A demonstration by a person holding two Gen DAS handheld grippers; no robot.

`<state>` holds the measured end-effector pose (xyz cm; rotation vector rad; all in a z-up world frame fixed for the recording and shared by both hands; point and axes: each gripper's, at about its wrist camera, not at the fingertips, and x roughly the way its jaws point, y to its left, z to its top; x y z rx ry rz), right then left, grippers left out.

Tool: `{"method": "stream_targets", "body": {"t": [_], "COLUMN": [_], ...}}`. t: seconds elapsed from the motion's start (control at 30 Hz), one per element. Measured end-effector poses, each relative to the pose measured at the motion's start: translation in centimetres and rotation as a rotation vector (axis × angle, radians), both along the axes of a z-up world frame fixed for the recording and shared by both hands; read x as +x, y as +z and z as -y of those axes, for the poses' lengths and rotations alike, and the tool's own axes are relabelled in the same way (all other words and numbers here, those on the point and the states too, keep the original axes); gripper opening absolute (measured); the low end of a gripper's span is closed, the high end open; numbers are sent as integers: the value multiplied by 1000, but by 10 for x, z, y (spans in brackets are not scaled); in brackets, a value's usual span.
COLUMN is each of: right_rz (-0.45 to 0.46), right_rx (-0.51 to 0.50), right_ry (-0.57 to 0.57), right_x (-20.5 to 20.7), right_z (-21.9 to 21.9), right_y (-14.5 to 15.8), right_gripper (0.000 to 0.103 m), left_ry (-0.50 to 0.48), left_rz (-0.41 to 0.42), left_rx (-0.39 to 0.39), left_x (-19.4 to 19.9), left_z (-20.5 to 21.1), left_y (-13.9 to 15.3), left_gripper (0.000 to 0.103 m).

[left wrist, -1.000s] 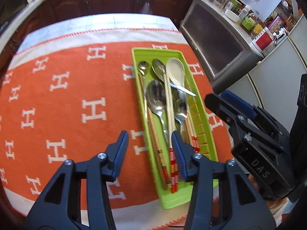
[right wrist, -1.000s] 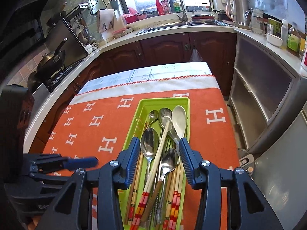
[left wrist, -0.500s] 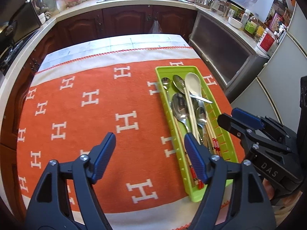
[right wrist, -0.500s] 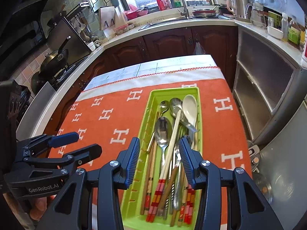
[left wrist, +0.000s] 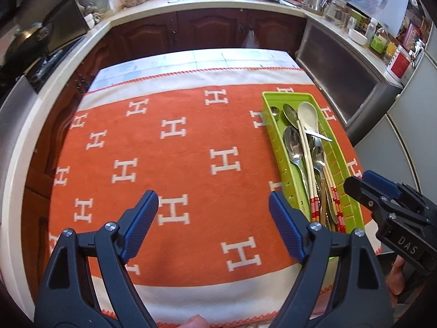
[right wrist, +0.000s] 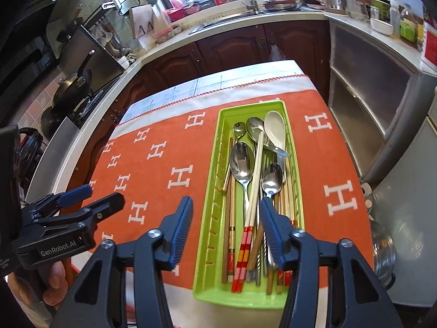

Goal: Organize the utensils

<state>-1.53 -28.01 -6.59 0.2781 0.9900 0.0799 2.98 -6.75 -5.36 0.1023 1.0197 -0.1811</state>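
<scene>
A green tray (right wrist: 296, 191) sits on the right side of an orange cloth (right wrist: 169, 161) patterned with white H shapes, which covers the table. Metal spoons (right wrist: 241, 161), a white spoon (right wrist: 275, 129) and chopsticks (right wrist: 252, 191) lie heaped lengthwise inside it. The right gripper (right wrist: 225, 229) hangs over the tray's near end, jaws apart, holding nothing. The left gripper (left wrist: 213, 221) hovers above bare cloth left of the tray, jaws spread wide and empty.

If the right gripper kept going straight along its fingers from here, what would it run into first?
Most likely the jumble in the green tray: between the open right gripper fingers lie the cream chopsticks and a steel spoon. Its height above them is hard to judge, so which it touches first is uncertain.
</scene>
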Motion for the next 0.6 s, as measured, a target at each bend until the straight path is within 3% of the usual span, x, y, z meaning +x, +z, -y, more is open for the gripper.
{"method": "stream_targets", "body": {"t": [0.23,0.47,0.6], "right_rz": [7,76,122], "right_rx": [2,-14,-20], "right_ry": [-9,0,26], "right_x": [-14,-22,-25], "right_z": [-13,-30,-44], "right_y": [19,61,88], "right_gripper": [67,76,80], "left_ry": [26,63,104], "left_rz": [74,162,166], "left_rx": [17,29,25], "left_x": [-19,-36,-44], "left_z": [-17,-32,-41], "left_y": [27,60,76], "left_gripper": [81,81,82]}}
